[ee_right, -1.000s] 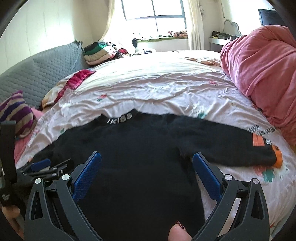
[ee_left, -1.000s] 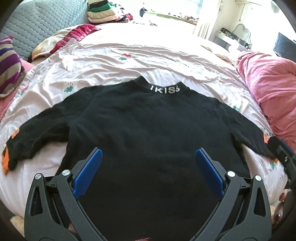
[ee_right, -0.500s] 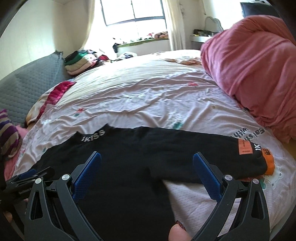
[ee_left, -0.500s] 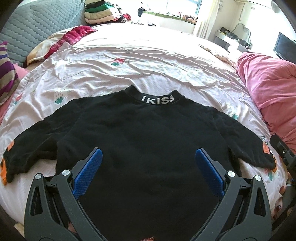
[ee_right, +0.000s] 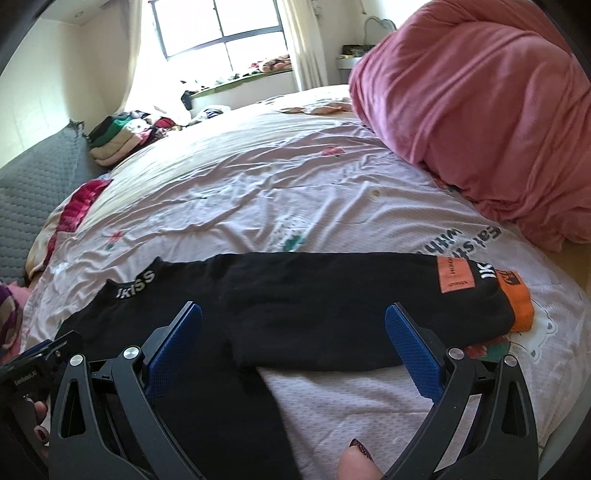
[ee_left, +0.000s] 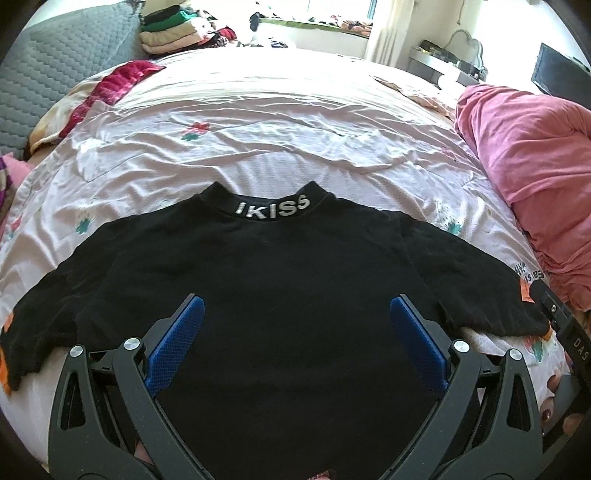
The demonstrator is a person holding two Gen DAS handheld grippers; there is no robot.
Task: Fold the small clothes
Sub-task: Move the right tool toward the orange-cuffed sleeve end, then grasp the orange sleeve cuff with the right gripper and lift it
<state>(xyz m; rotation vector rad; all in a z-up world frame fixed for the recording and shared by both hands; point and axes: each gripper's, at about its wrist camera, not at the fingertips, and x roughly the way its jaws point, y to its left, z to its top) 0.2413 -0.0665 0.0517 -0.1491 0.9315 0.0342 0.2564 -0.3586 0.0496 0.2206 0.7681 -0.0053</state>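
Hovering over a black top (ee_left: 288,280) spread flat on the bed (ee_left: 295,122), both claws (ee_left: 293,339) (ee_right: 293,339) gape, empty. Soft, limp knit; pinch the orange cuff (ee_right: 519,306) at 3 o'clock.

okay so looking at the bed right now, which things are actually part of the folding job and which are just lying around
Part of the job:
black sweater, spread flat on the bed
left gripper, open
right gripper, open

Just lying about:
pink duvet
stack of folded clothes
floral bedsheet
grey quilted headboard
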